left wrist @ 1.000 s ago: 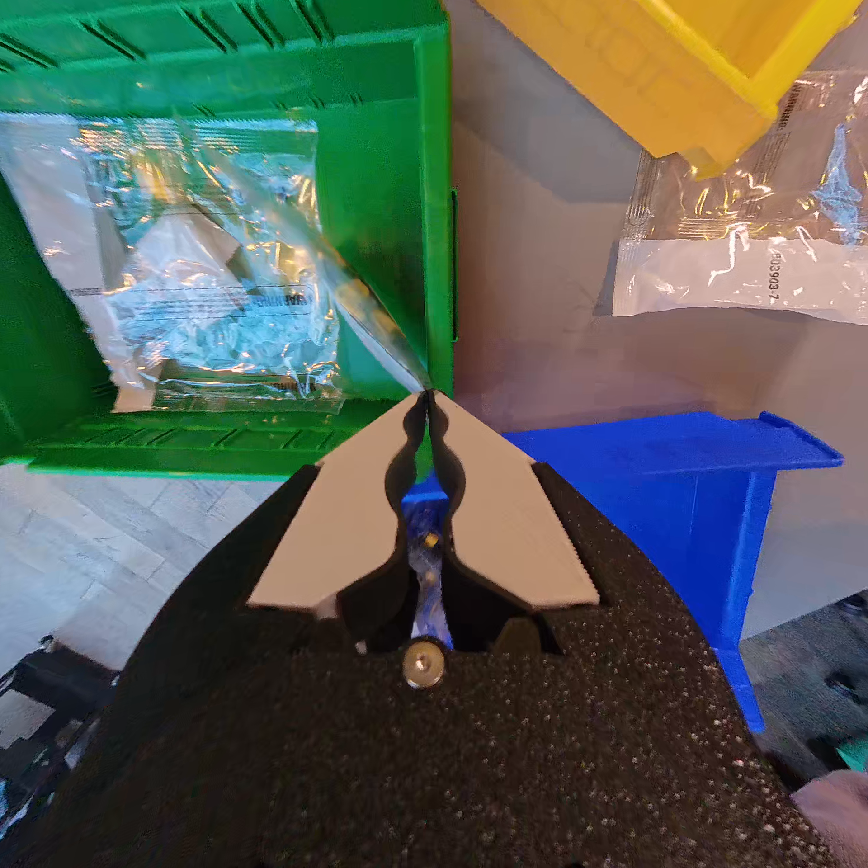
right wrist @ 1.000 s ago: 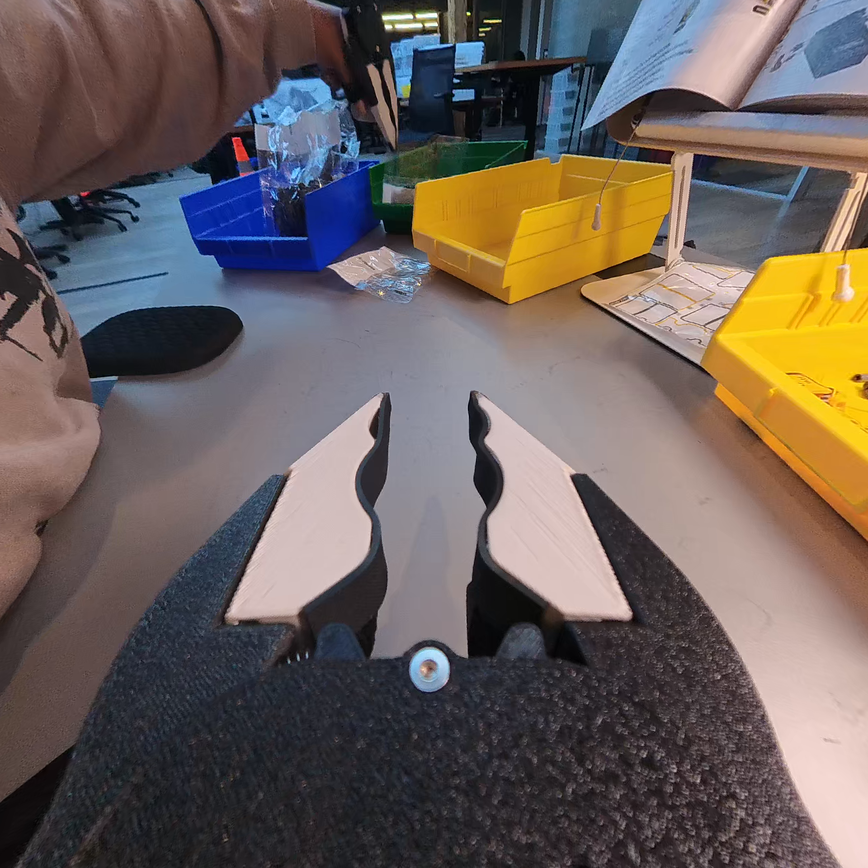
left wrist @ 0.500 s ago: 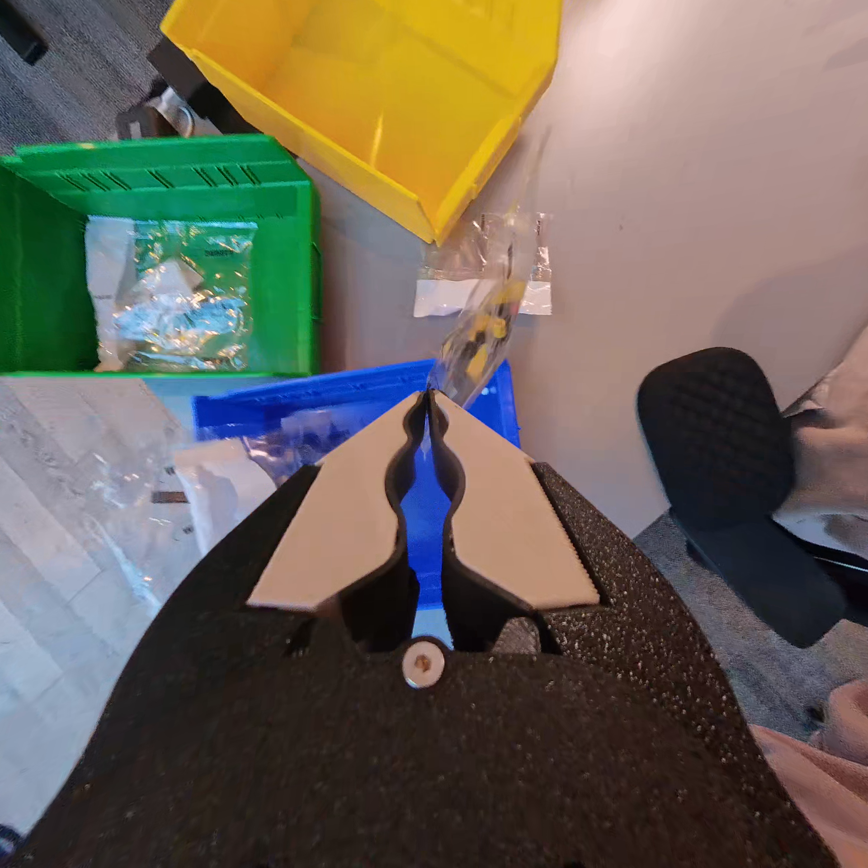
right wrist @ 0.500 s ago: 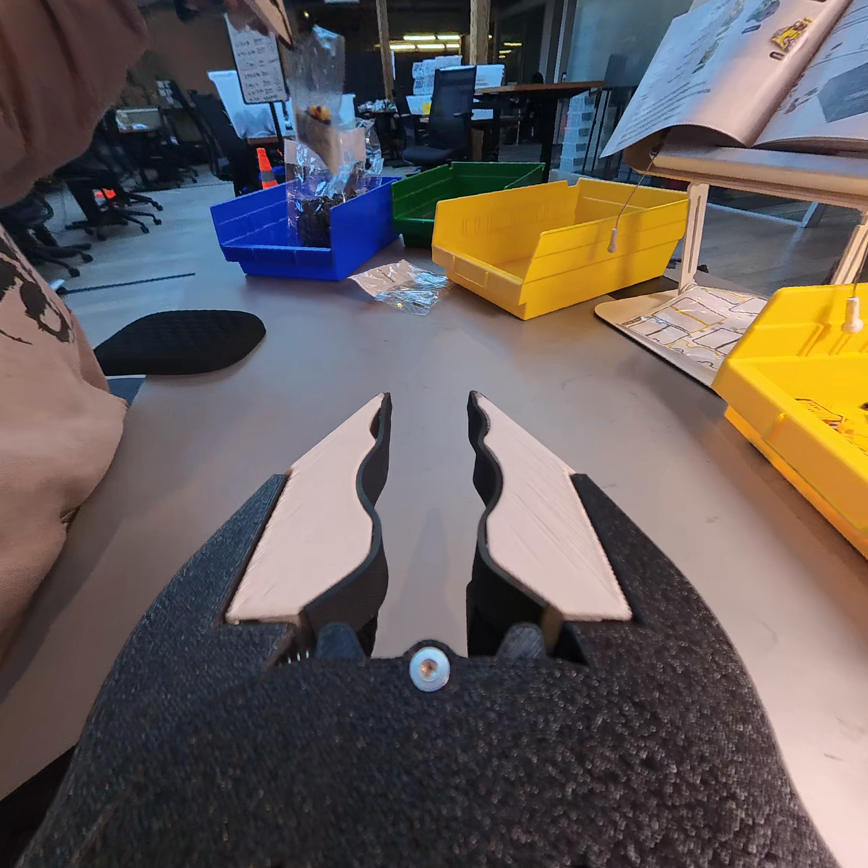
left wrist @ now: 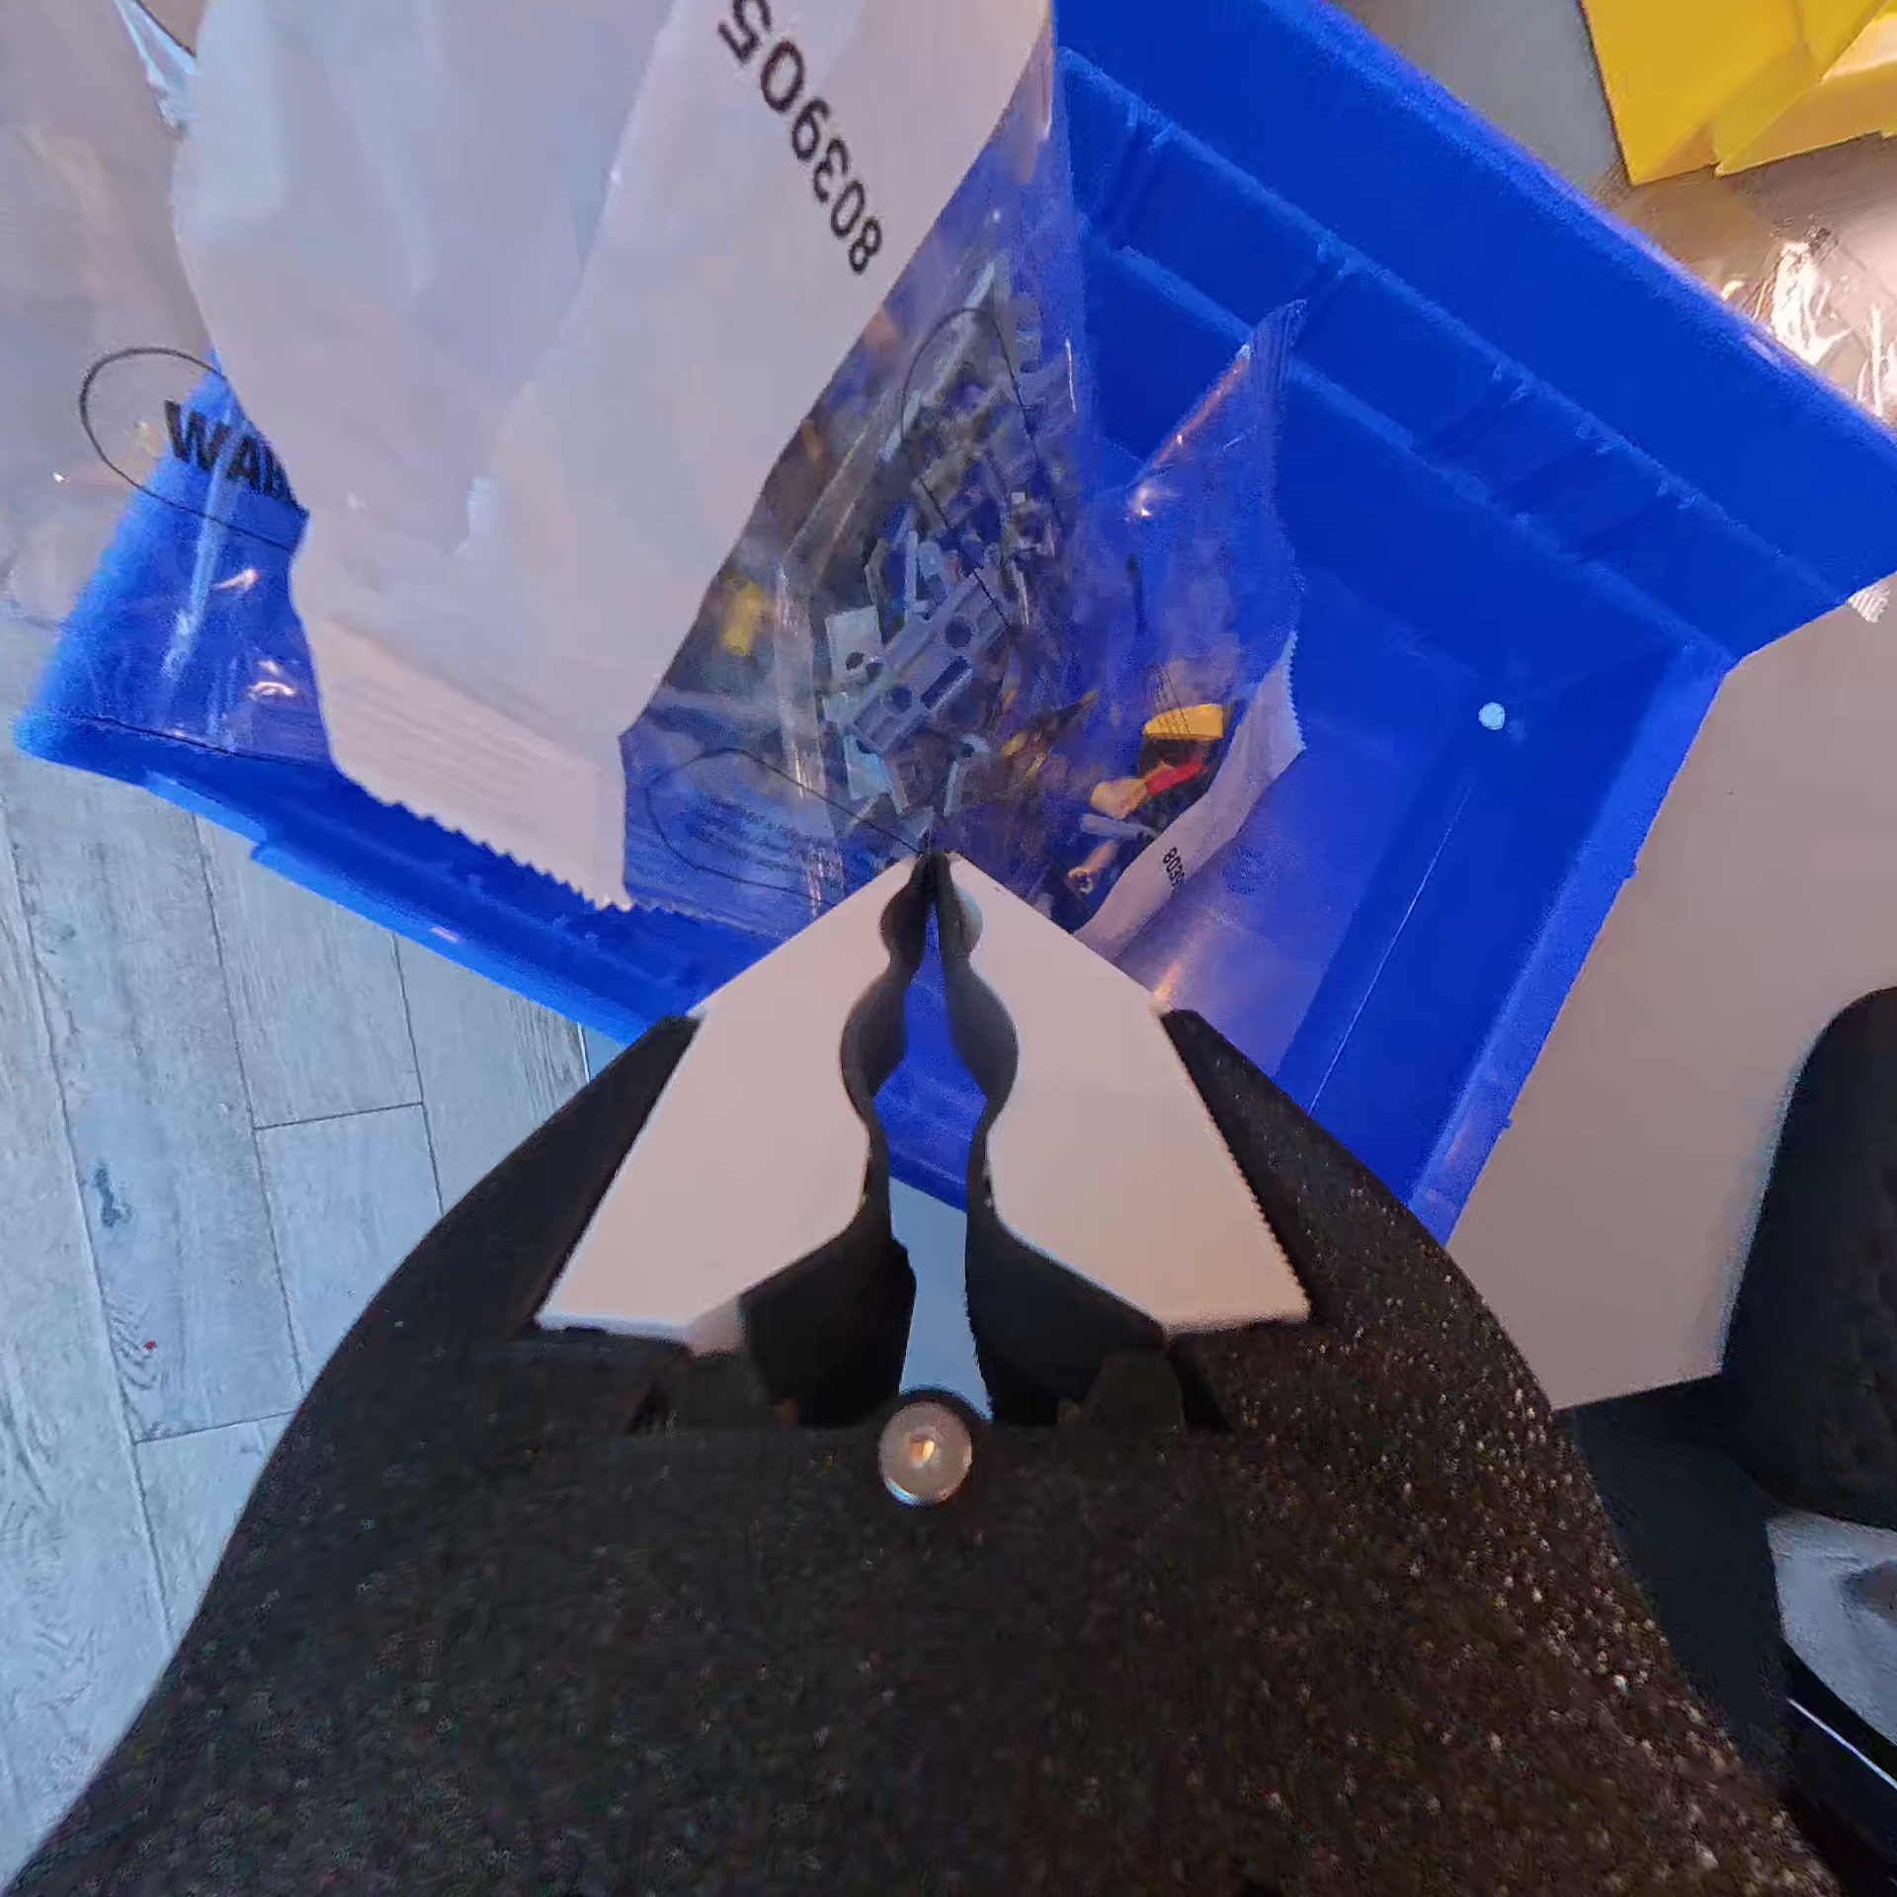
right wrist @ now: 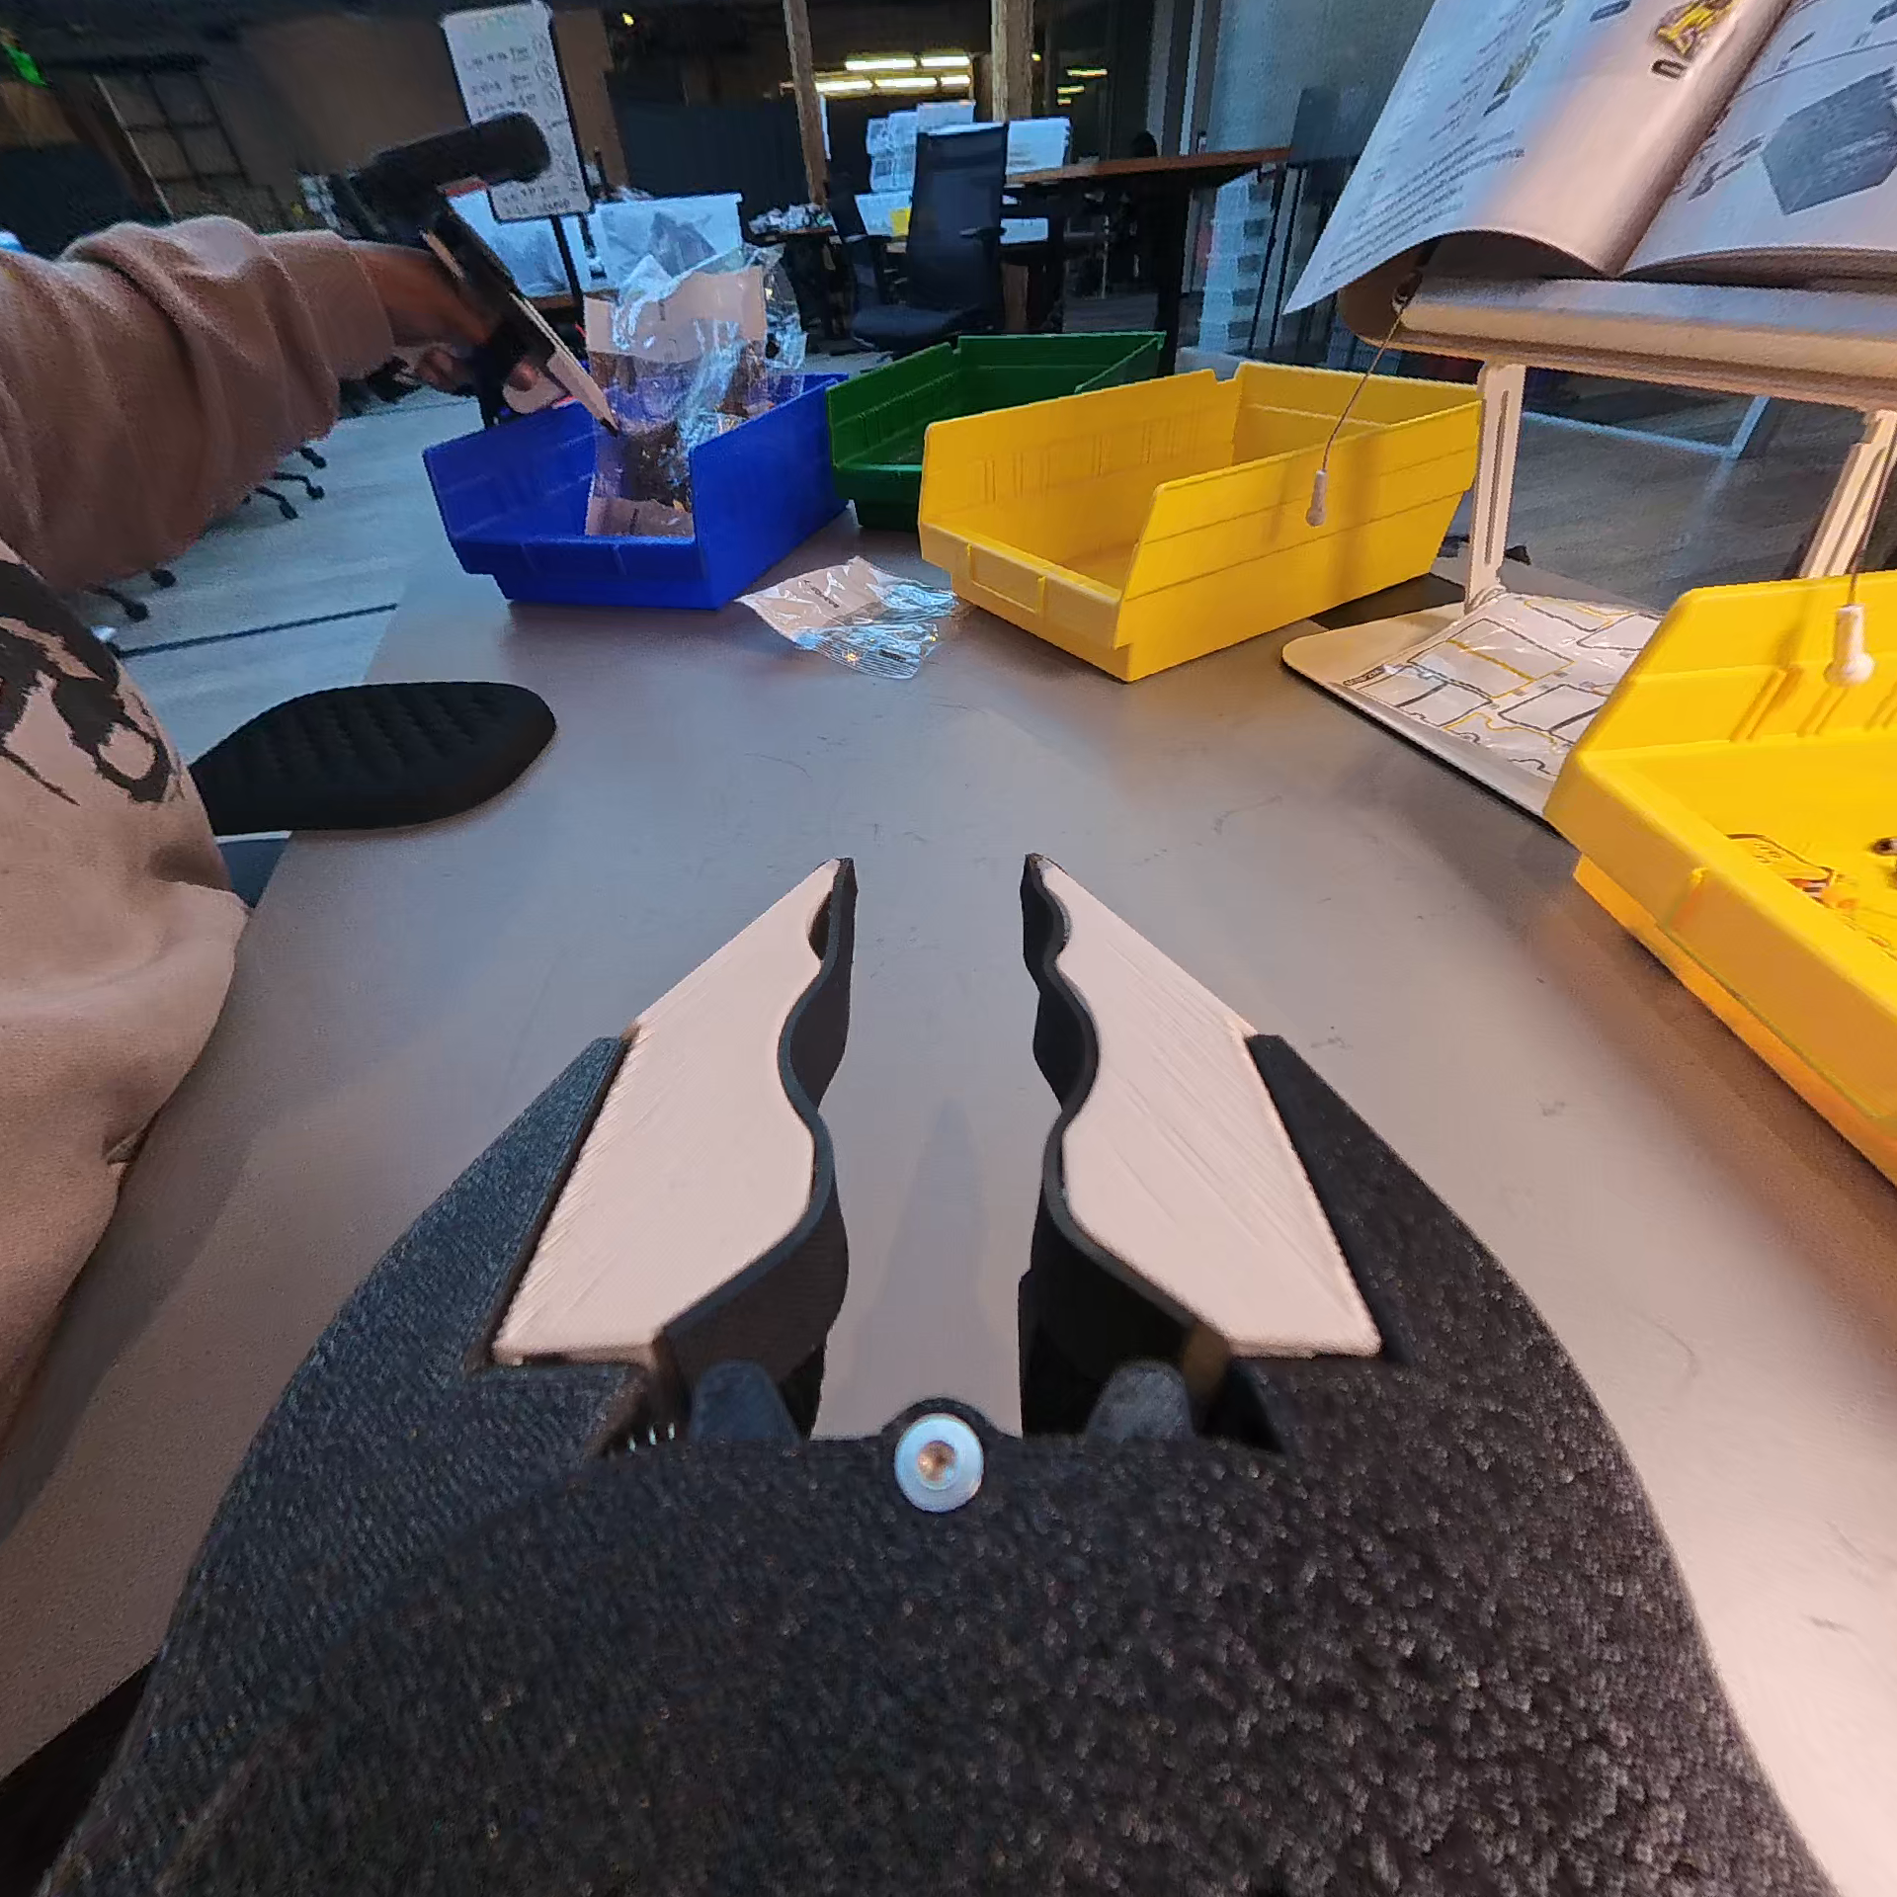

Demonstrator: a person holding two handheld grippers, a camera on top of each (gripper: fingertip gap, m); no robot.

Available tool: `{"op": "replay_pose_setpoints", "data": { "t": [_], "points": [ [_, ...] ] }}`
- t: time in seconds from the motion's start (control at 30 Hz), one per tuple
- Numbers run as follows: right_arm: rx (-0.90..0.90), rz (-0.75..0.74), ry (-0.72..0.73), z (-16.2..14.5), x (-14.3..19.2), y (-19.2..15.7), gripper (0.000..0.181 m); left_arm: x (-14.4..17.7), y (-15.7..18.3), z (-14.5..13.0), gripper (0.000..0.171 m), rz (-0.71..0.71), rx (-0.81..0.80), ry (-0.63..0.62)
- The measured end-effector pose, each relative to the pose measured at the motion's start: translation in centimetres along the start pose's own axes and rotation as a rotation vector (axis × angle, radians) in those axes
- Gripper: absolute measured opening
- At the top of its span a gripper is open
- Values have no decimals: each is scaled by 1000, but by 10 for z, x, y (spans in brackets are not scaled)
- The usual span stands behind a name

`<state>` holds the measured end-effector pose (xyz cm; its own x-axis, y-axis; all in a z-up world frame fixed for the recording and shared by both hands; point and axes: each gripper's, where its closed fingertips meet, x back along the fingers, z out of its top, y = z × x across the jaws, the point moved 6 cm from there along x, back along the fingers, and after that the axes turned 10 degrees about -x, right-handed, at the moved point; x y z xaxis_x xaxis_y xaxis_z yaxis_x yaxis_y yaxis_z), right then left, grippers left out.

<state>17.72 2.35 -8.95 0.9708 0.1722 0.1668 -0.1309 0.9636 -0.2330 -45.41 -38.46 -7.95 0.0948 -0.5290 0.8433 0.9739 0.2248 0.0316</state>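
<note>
My left gripper [left wrist: 929,862] is shut, its tips pinching the film of a small clear bag [left wrist: 1211,616] with yellow and red pieces. The bag hangs into the blue bin [left wrist: 1437,257]. A larger clear bag [left wrist: 513,411] with a white panel and grey parts stands in the bin just beyond the tips. In the right wrist view the left gripper [right wrist: 614,423] points down over the blue bin [right wrist: 575,565] with the small bag [right wrist: 642,482] below it. My right gripper [right wrist: 939,873] is open and empty, low over the grey table [right wrist: 924,780].
A green bin [right wrist: 903,452] and a yellow bin [right wrist: 1181,534] stand right of the blue one. A clear bag [right wrist: 862,616] lies on the table. A second yellow bin [right wrist: 1745,821], an open booklet on a stand [right wrist: 1642,133], a black pad [right wrist: 370,749] and a sleeve [right wrist: 154,359] are around. My hands' fingertips stand some 70 cm from each other.
My left gripper has come down from high above the bins into the blue bin, still pinching the small bag. The right gripper has stayed open in place.
</note>
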Motion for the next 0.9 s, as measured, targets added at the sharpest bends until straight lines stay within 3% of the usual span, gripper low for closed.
{"op": "replay_pose_setpoints", "data": {
  "t": [0.23,0.33,0.57,0.7,0.9],
  "points": [
    [-3,2,-19,-3,-4,0,32,13,9,5,14,121,-108,-76],
    [-1,2,-12,-2,-3,0,32,23,27,22,8,121,-192,-32],
    [6,7,-11,-2,-2,-2,32,22,69,89,28,205,-429,71],
    [2,11,-15,-3,-4,-2,32,-7,88,146,29,244,-552,95],
    [2,-7,-19,-5,-4,1,32,-95,55,229,31,369,-765,-143]
  ]
}}
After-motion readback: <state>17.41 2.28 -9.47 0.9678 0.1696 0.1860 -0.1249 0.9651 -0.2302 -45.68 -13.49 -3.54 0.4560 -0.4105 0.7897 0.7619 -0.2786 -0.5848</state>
